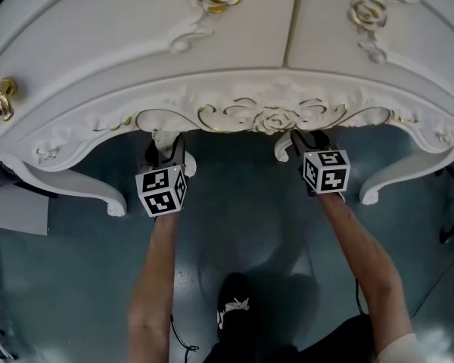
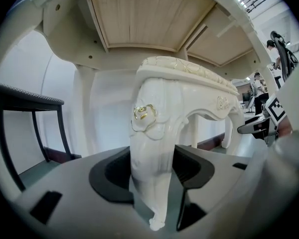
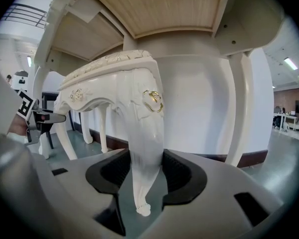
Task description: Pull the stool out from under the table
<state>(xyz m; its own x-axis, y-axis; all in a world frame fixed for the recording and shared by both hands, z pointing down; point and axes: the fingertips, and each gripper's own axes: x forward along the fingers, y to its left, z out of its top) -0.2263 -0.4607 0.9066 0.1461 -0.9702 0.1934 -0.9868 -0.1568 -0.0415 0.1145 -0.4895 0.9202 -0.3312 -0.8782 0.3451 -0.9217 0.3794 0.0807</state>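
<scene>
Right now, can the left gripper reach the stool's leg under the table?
It seems yes: the left gripper already has the stool leg between its jaws, pads touching it, nothing blocking.

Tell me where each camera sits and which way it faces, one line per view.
Head view: on the person's head, looking steeply down at the table edge; forearms, a shoe, left gripper and right gripper show.
Left gripper view: rides the left gripper, looks under the table along its fingers, closed on a stool leg.
Right gripper view: rides the right gripper, faces likewise; its fingers hold another stool leg.
Shared: each gripper view shows the other gripper at its edge; both show the stool.
</scene>
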